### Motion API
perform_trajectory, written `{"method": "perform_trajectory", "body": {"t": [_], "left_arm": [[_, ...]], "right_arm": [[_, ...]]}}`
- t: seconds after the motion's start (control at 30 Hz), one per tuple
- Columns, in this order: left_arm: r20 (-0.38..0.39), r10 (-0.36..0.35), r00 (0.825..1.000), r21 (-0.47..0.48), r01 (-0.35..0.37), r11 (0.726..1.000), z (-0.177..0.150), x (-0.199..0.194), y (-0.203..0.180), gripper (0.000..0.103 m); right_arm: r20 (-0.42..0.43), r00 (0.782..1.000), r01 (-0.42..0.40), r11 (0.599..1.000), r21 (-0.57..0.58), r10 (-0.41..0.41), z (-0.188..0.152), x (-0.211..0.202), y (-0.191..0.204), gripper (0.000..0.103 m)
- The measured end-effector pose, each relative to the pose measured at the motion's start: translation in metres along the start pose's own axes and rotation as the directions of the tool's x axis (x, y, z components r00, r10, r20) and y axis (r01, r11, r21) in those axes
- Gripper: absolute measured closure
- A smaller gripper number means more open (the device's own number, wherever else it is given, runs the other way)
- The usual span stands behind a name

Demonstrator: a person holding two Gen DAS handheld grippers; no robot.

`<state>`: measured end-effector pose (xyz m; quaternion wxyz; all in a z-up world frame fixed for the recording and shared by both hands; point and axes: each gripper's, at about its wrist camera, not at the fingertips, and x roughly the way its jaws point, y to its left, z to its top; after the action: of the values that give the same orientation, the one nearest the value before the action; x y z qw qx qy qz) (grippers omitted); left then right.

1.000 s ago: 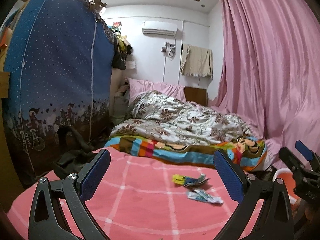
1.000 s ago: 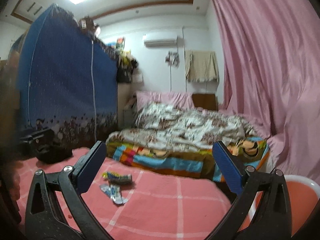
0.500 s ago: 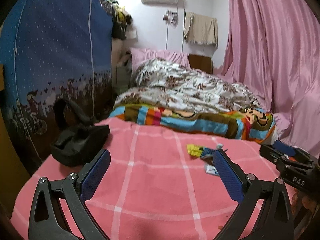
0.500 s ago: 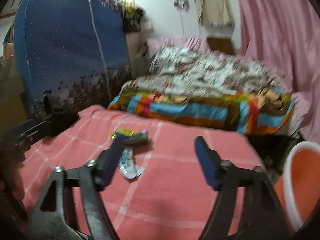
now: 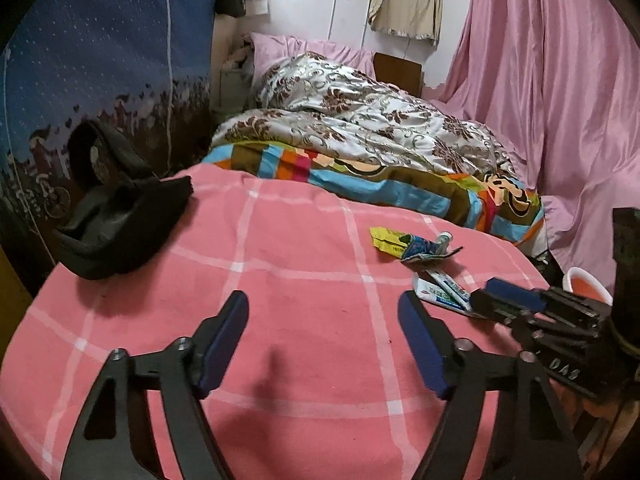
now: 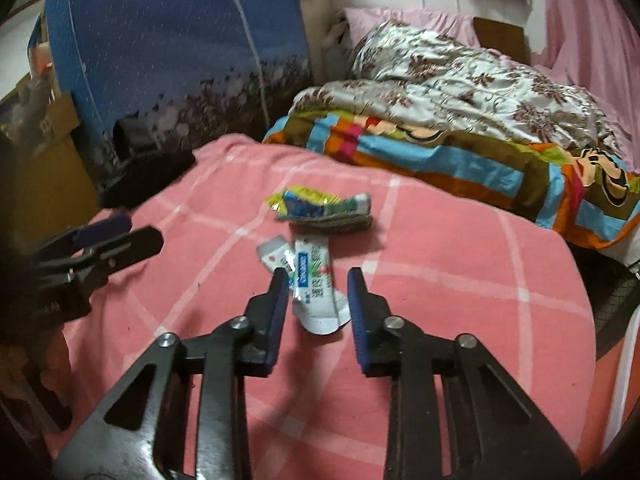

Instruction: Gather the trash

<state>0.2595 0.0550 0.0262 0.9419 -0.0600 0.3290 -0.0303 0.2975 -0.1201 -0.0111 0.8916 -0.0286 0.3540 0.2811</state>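
Two pieces of trash lie on the pink checked blanket [image 5: 280,264]: a crumpled yellow and blue wrapper [image 5: 408,242] [image 6: 316,205] and, nearer, a flat white and blue sachet [image 5: 440,290] [image 6: 313,268]. My right gripper [image 6: 319,280] is down at the blanket with its jaws narrowed but still open. One finger stands on each side of the white sachet, which lies between them. From the left wrist view the right gripper [image 5: 494,304] reaches in from the right onto that sachet. My left gripper [image 5: 322,308] hovers open over bare blanket, left of the trash, holding nothing.
A black bag [image 5: 120,216] rests on the blanket's left edge against a blue fabric wardrobe [image 5: 100,48]. Behind the trash is a bed with a colourful sheet and floral quilt [image 5: 360,120]. An orange bin with a white rim [image 5: 586,280] stands low at the right. Pink curtains hang beyond it.
Both grippers have tilted down and moved towards the blanket. My right gripper has advanced to the white sachet and narrowed its jaws around it. The left gripper's jaws have also narrowed somewhat.
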Motion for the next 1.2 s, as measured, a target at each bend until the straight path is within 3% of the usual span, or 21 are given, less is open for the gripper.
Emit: {"method": "perform_trajectory", "body": {"t": [0.07, 0.3, 0.67, 0.83, 0.9, 1.0, 1.2], "left_arm": [[-0.011, -0.011, 1.0, -0.002, 0.011, 1.0, 0.0, 0.001, -0.001, 0.039], [-0.077, -0.074, 0.994, -0.01, 0.074, 0.997, 0.003, 0.017, -0.008, 0.059], [-0.17, -0.183, 0.968, -0.06, 0.175, 0.983, 0.016, 0.056, -0.026, 0.062], [-0.201, -0.174, 0.964, -0.043, 0.169, 0.985, 0.023, 0.07, -0.04, 0.08], [-0.208, -0.175, 0.962, -0.028, 0.173, 0.985, 0.023, 0.071, -0.046, 0.095], [-0.201, -0.181, 0.963, -0.009, 0.183, 0.983, 0.021, 0.069, -0.051, 0.103], [-0.125, -0.233, 0.964, 0.039, 0.239, 0.97, 0.021, 0.051, -0.065, 0.103]], "right_arm": [[-0.018, 1.0, -0.009, 1.0, -0.009, 0.009, -0.001, 0.003, 0.001, 0.075], [-0.016, 1.0, 0.007, 1.0, -0.021, -0.007, -0.005, -0.004, 0.001, 0.076], [0.021, 0.996, 0.082, 0.995, 0.064, -0.084, -0.018, -0.04, -0.044, 0.076], [0.027, 0.995, 0.093, 0.991, 0.094, -0.096, -0.022, -0.048, -0.057, 0.076], [0.031, 0.995, 0.095, 0.991, 0.093, -0.098, -0.023, -0.05, -0.058, 0.076], [0.034, 0.995, 0.095, 0.992, 0.088, -0.098, -0.024, -0.05, -0.055, 0.076], [0.071, 0.992, 0.099, 0.992, 0.079, -0.105, -0.025, -0.057, -0.05, 0.076]]}}
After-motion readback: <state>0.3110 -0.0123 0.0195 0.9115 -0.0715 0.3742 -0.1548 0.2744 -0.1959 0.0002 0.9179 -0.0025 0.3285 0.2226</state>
